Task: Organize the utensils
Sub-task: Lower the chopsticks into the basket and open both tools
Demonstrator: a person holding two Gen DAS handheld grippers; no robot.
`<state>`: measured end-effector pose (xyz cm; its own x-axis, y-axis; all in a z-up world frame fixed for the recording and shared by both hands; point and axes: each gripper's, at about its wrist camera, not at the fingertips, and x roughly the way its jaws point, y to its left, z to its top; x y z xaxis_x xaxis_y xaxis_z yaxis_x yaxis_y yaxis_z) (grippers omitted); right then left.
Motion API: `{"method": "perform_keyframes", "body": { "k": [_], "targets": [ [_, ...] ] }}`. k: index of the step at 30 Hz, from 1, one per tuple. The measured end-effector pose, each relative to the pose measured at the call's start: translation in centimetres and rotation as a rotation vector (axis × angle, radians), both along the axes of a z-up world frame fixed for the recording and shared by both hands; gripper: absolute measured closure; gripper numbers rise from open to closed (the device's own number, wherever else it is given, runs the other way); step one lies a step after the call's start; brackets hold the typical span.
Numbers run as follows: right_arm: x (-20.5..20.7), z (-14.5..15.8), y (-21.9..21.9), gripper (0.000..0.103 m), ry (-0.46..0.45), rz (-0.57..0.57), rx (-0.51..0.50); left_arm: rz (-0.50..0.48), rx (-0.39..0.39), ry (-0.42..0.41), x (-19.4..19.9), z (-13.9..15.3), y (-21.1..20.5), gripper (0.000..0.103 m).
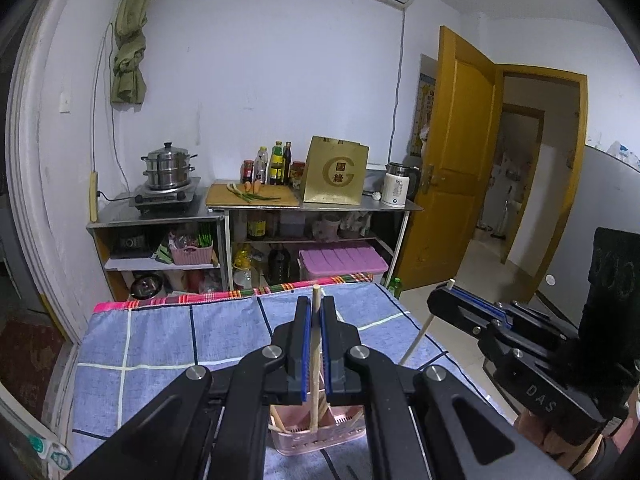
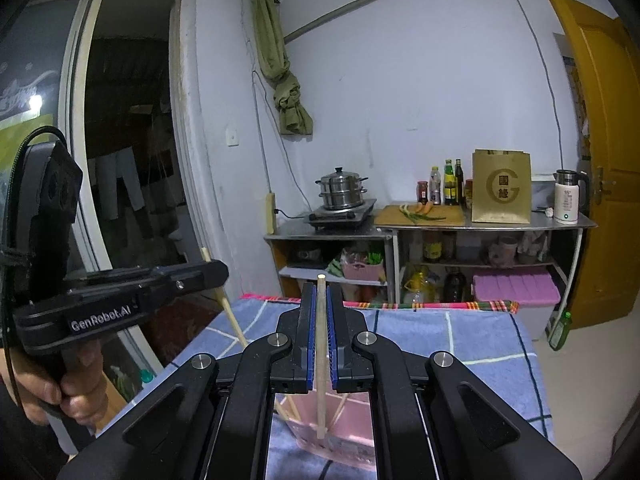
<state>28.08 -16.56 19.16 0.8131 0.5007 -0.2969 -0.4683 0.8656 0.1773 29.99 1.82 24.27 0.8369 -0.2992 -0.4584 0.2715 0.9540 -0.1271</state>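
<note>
A: Left side first: what is the left claw [image 1: 316, 312] doing?

B: It is pressed onto a pale round wooden chopstick [image 1: 315, 356], held upright. The stick's lower end hangs over the pink slotted plastic utensil holder [image 1: 320, 434] directly beneath the claw, where other sticks already lean.

A: And the right claw [image 2: 319, 300]?

B: The same: pinching its own second pale wooden chopstick [image 2: 320, 360] upright, its tip at the holder's rim below. I judge both are at the dropping-in step.

A: So what does the next move call for?

B: Lowering each stick straight down into a slot, then spreading the fingers to let go.

A: Any room trouble?

B: The two claws are near each other, so they could bump. Ahead of both claws the blue checked cloth-covered counter [image 1: 160, 344] lies bare; its right edge sits just beside the right claw
</note>
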Motion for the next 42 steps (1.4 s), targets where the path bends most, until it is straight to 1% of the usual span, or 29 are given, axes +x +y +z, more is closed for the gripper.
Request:
{"method": "perform_keyframes", "body": {
  "k": [6, 8, 10, 12, 14, 18, 21, 24, 29, 36, 42],
  "targets": [
    [1.9, -1.9, 1.0, 0.098, 0.031, 0.012, 0.008, 0.009, 0.005, 0.031, 2.5, -2.6, 0.4, 0.099],
    [2.1, -2.2, 0.9, 0.098, 0.008, 0.007, 0.014, 0.009, 0.000, 0.048, 3.2, -3.6, 0.5, 0.099],
    [2.1, -2.2, 1.0, 0.098, 0.004, 0.016, 0.021, 0.012, 0.005, 0.065, 4.1, -4.8, 0.6, 0.099],
    [2.2, -2.2, 1.3, 0.098, -0.009, 0.010, 0.007, 0.016, -0.002, 0.075, 4.6, -5.5, 0.9, 0.099],
    [2.4, -2.1, 1.4, 0.098, -0.006, 0.014, 0.005, 0.021, -0.008, 0.080, 5.1, -5.9, 1.0, 0.099],
    [2.7, -1.5, 1.5, 0.098, -0.015, 0.016, 0.004, 0.018, -0.016, 0.069, 5.2, -5.6, 1.4, 0.099],
    [2.8, -1.6, 1.5, 0.098, -0.013, 0.016, 0.003, 0.010, -0.018, 0.064, 5.1, -5.7, 1.3, 0.099],
    [3.1, -2.4, 1.7, 0.098, 0.009, 0.021, -0.005, 0.007, -0.012, 0.076, 5.2, -6.3, 1.1, 0.099],
    [4.0, -4.9, 1.8, 0.098, 0.072, 0.027, -0.019, 0.000, -0.011, 0.112, 5.5, -8.0, 0.9, 0.099],
    [4.4, -7.7, 1.5, 0.098, 0.146, 0.032, -0.040, -0.003, -0.002, 0.149, 5.4, -9.9, 0.8, 0.098],
    [4.3, -8.8, 1.1, 0.098, 0.189, 0.045, -0.054, -0.005, 0.018, 0.168, 5.0, -11.1, 0.5, 0.098]
  ]
}}
